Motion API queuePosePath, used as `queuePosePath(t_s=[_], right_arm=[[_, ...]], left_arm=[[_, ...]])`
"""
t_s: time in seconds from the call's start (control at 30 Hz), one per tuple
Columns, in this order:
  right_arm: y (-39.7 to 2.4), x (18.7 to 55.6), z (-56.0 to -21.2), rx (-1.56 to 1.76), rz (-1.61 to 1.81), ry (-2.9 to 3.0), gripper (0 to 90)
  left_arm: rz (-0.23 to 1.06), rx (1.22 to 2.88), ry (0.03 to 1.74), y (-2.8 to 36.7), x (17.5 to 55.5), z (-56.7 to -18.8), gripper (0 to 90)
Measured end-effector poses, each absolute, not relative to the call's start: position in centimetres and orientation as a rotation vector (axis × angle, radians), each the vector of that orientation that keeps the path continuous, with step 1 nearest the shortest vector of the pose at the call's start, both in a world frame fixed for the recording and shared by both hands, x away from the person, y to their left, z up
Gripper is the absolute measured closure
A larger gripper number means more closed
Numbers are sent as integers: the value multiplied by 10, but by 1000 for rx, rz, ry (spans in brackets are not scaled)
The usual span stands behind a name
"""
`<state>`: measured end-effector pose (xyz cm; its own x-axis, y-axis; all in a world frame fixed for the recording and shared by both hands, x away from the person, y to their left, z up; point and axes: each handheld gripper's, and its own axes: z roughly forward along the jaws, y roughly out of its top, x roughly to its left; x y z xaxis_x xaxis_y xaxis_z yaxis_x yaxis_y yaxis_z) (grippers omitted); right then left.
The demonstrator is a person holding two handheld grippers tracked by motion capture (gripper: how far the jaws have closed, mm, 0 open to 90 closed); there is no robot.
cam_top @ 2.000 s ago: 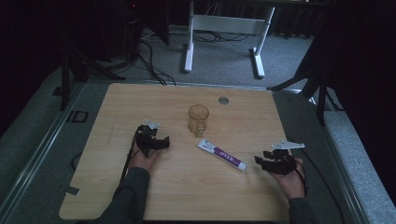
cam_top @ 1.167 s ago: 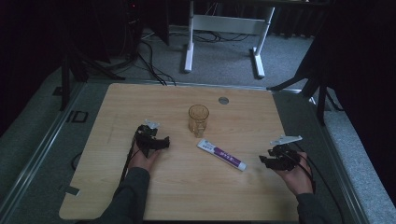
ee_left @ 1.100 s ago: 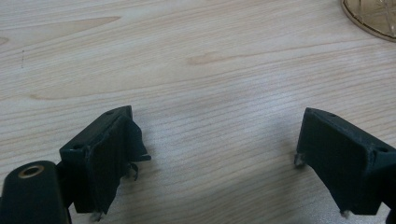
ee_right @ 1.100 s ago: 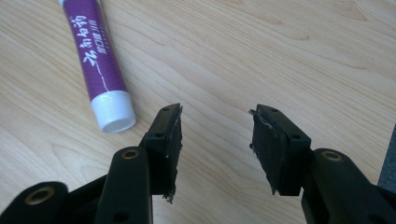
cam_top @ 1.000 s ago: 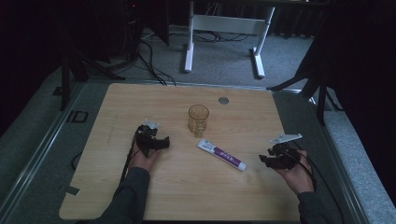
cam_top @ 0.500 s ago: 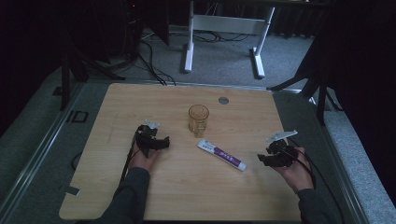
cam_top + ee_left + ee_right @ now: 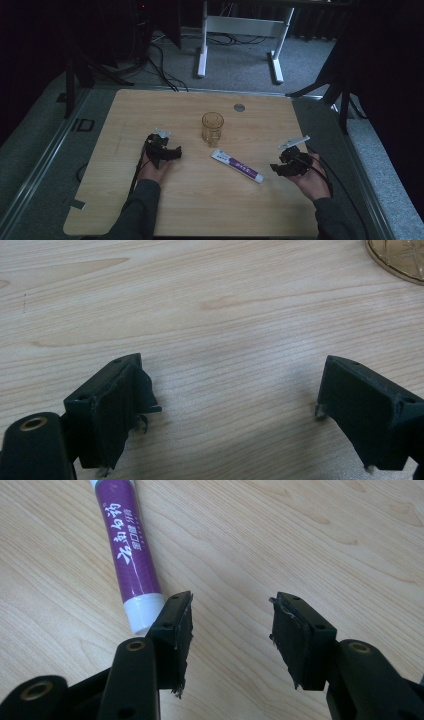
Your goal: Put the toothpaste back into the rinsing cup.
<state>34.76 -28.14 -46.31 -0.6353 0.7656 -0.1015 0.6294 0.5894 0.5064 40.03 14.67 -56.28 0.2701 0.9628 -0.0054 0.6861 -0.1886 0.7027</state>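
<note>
A light wooden bench [image 7: 150,210] with rounded corners sits on grey carpet [image 7: 240,65] in a dim room. Beyond it stands a white metal frame [image 7: 202,47], with black cables [image 7: 160,70] trailing across the floor. Dark curtains [image 7: 385,75] close the right side.

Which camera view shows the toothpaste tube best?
The right gripper view: the tube lies close, its purple label and white end sharp, beside the open right gripper. The high view shows the whole tube, small, lying flat near the glass.
</note>
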Motion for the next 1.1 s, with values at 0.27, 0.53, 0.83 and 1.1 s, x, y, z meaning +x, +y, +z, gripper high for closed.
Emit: queuePosePath(t_s=[0.27, 0.53, 0.83, 1.1], right_arm=[[-274, 354, -463, 1137, 620, 2517, 496], [-267, 356, -462, 1119, 627, 2532, 495], [-261, 358, -461, 1096, 636, 2537, 492], [-250, 360, -460, 1068, 636, 2542, 487]], left_arm=[[603, 1950, 1483, 147, 401, -563, 116], [603, 1951, 1483, 147, 401, -563, 116], [603, 1951, 1483, 147, 401, -563, 116], [603, 1950, 1484, 147, 401, -563, 116]])
